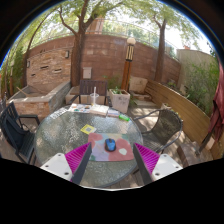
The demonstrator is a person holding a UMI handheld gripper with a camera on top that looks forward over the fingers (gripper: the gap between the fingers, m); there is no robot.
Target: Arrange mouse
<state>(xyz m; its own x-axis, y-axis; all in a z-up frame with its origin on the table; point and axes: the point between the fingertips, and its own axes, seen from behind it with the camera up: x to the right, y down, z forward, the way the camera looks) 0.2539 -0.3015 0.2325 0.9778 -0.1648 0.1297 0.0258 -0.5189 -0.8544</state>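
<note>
Flanking one mouse [110, 145]: two fingers [78, 157].

The round table [70, 135] looks like glossy glass (frame perhaps metal) before a rough brick wall [100, 58].

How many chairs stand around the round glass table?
2: one dark metal chair beside the round glass table on one side, another dark metal chair on the opposite side. Others may be hidden.
</note>
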